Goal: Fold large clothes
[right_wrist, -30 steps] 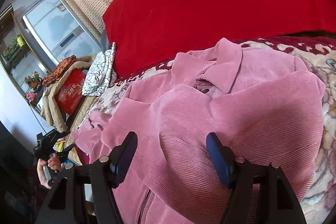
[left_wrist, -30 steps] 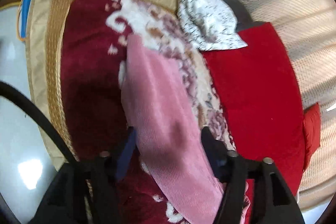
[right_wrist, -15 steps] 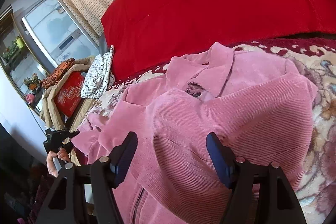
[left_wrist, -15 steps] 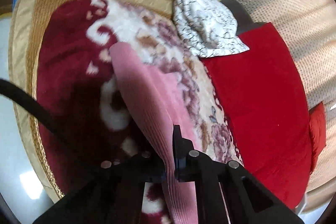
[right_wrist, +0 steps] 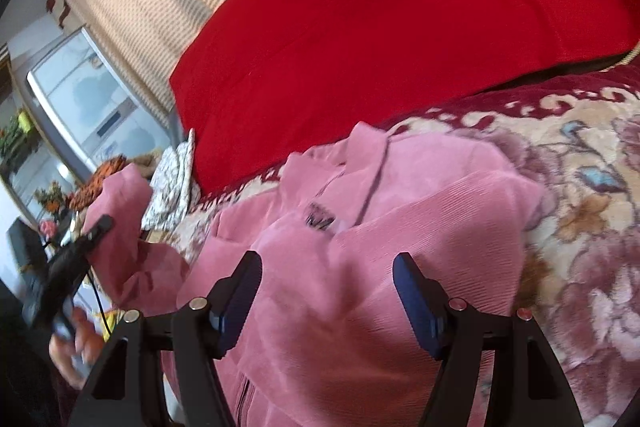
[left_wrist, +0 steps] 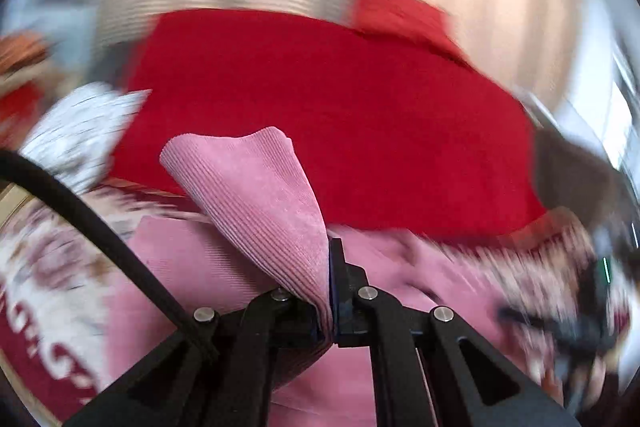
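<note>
A: How is the pink corduroy jacket (right_wrist: 400, 227) laid?

B: It is spread on the floral blanket (right_wrist: 580, 187), with the collar (right_wrist: 360, 155) pointed toward the blanket's far edge, where the red cushion (right_wrist: 400, 27) is propped. The long axis is run from that far edge back toward the near edge, under the right gripper.

A: And the left sleeve (left_wrist: 260, 195)?

B: It is lifted off the blanket's left side. Its cuff end is pointed up and away, in front of the red cushion (left_wrist: 340, 107), while the rest of the jacket (left_wrist: 192, 267) is left lying below.

A: By what is it held?

B: It is pinched by the left gripper (left_wrist: 330, 291); the jaws are closed tight on the ribbed cloth. In the right wrist view the same gripper (right_wrist: 84, 239) is seen raised at the left, with the sleeve (right_wrist: 116, 199) draped over it.

A: What is changed from a second ago?

B: Then the sleeve was laid flat between open jaws. Now it is clamped and raised, and the left view is blurred.

A: The right gripper (right_wrist: 328, 291)?

B: It is held wide open above the jacket's body, with nothing gripped.
</note>
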`<move>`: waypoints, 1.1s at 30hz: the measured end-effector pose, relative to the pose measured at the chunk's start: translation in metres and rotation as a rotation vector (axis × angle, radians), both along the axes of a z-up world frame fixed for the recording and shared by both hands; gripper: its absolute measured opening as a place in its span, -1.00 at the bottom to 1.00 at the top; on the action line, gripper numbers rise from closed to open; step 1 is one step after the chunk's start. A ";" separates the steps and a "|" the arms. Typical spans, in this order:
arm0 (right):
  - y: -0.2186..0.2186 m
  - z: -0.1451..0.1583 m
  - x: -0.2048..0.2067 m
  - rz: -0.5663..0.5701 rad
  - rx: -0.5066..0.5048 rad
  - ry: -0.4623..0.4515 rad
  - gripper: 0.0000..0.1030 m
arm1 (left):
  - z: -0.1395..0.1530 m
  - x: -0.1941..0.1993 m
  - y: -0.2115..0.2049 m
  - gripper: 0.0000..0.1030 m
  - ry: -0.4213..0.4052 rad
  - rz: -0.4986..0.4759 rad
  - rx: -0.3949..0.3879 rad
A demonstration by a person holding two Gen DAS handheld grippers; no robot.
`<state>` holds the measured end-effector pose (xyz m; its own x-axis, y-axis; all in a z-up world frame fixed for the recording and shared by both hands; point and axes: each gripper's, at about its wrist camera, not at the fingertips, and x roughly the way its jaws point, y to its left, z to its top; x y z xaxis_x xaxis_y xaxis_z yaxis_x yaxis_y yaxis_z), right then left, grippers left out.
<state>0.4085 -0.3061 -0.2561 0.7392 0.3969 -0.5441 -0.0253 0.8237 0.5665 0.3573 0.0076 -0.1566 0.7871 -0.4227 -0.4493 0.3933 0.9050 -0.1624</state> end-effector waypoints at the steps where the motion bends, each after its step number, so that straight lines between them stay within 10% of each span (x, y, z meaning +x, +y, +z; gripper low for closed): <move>1: -0.005 0.000 0.000 -0.015 0.011 0.001 0.39 | -0.008 -0.004 -0.024 -0.88 0.015 -0.069 0.063; 5: -0.021 -0.002 0.002 -0.055 0.082 0.029 0.40 | -0.034 -0.016 -0.063 0.04 0.040 -0.191 0.212; 9: -0.028 -0.005 0.004 -0.064 0.138 0.049 0.50 | -0.014 -0.015 -0.023 0.52 0.013 -0.219 0.032; 17: -0.007 -0.009 0.018 0.023 0.184 0.080 0.53 | -0.034 0.043 0.070 0.60 0.200 0.169 -0.081; 24: 0.026 -0.026 0.054 0.074 0.226 0.141 0.73 | -0.070 0.049 0.088 0.60 0.318 0.268 -0.041; 26: 0.043 -0.019 0.053 0.114 0.163 0.097 0.46 | -0.078 0.053 0.081 0.60 0.355 0.255 -0.006; 28: 0.062 -0.010 0.050 0.160 0.097 0.063 -0.65 | -0.083 0.056 0.075 0.60 0.376 0.243 0.036; 33: 0.077 0.026 0.021 0.134 -0.068 -0.108 -0.87 | -0.082 0.052 0.064 0.60 0.375 0.209 0.056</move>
<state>0.4298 -0.2292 -0.2300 0.7373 0.4613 -0.4936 -0.1952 0.8449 0.4980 0.4093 0.0713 -0.2385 0.6307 -0.2389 -0.7384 0.1239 0.9702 -0.2081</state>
